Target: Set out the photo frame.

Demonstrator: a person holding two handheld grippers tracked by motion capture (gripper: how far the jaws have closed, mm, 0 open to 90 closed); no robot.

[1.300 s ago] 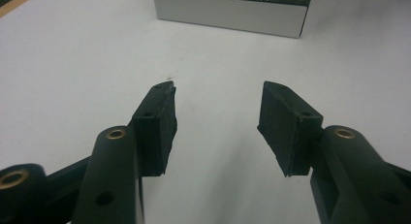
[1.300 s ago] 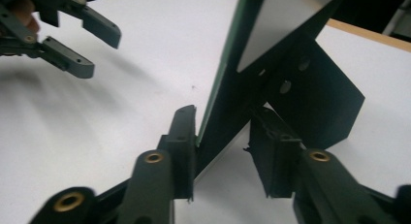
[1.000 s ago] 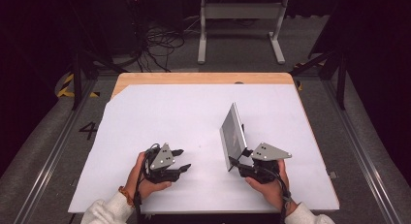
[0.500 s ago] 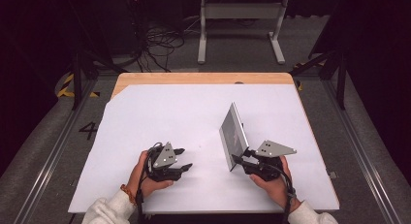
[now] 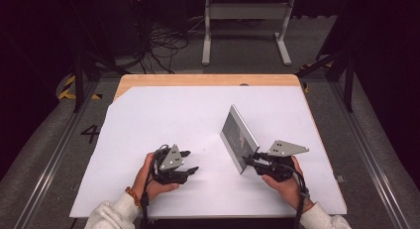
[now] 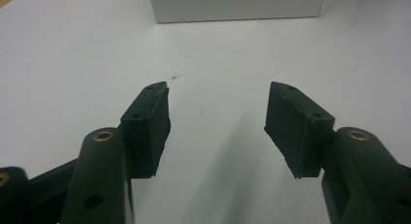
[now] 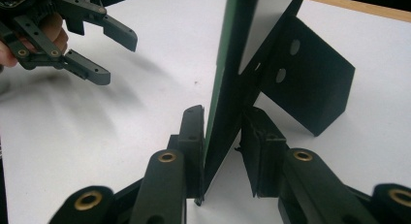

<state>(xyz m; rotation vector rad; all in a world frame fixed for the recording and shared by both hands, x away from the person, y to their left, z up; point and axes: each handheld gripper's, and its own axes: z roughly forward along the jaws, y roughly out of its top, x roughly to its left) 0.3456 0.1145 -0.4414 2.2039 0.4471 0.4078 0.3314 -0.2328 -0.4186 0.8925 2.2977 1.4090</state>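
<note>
Left hand (image 5: pixel 153 182): comes in from the bottom edge of the high view in a pale sleeve with a band at the wrist; wrapped round the body of its gripper.
Left gripper (image 5: pixel 187 161): low over the white sheet, near the front edge; jaws stand apart with nothing but bare sheet between them; in its own view the two black pads (image 6: pixel 148 129) frame the frame's lower edge farther off.
Right hand (image 5: pixel 283 185): at the front right of the sheet; a cable trails back from it along the forearm.
Right gripper (image 7: pixel 222 151): jaws have just been closing, with the bottom corner of the frame between them; the left pad lies against the frame's face; the right pad looks to touch the back, though I cannot tell whether it presses.
Picture frame (image 5: pixel 238 138): thin, dark-edged, upright on its edge at the right of the middle of the sheet, just beside the right gripper.
Stand flap (image 7: pixel 310 83): black, with two holes, angled out behind the frame; resting on the sheet.
White sheet (image 5: pixel 163 115): covers most of the table; a strip of wooden tabletop (image 5: pixel 208 80) shows along the far edge.
Hard to make out: the glass shows a dim reflection in the high view; its picture cannot be read.
Beyond the table: loose cables (image 5: pixel 158 45) and a pale metal stand (image 5: pixel 245 13) on a dark floor.
</note>
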